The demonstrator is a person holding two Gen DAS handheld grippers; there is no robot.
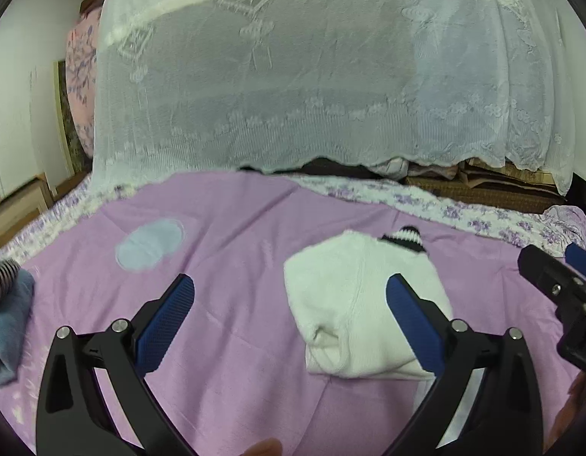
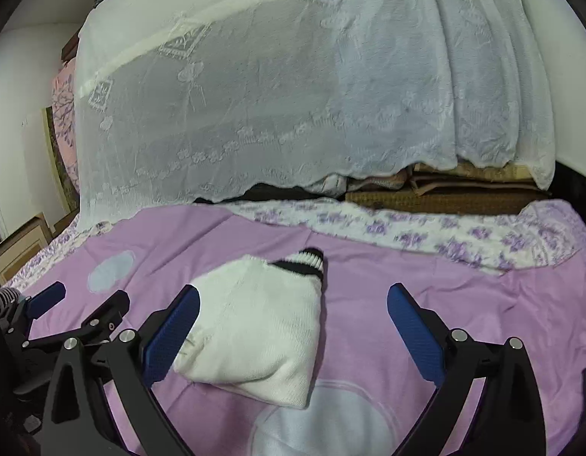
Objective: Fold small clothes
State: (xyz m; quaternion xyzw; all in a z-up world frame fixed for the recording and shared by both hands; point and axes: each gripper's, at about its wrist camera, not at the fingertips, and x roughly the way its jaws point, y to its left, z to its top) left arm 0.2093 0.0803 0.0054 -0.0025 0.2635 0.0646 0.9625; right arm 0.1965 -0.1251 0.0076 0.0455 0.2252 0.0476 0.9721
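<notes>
A small white knitted garment (image 1: 353, 304) with a black-and-white striped cuff (image 1: 405, 239) lies folded on the purple sheet (image 1: 232, 235). In the right wrist view the same garment (image 2: 255, 326) lies in front of the left finger. My left gripper (image 1: 291, 292) stands open above the sheet, its right finger over the garment's right part, nothing between the pads. My right gripper (image 2: 293, 300) is open too and holds nothing. The right gripper's black body and a blue pad show at the right edge of the left wrist view (image 1: 558, 285). The left gripper shows at the left edge of the right wrist view (image 2: 65, 315).
A blue folded cloth (image 1: 6, 326) with a striped piece on it lies at the left. A white lace net (image 1: 293, 76) hangs over piled bedding at the back. A floral quilt edge (image 2: 425, 231) and a woven mat (image 2: 444, 197) lie behind the sheet.
</notes>
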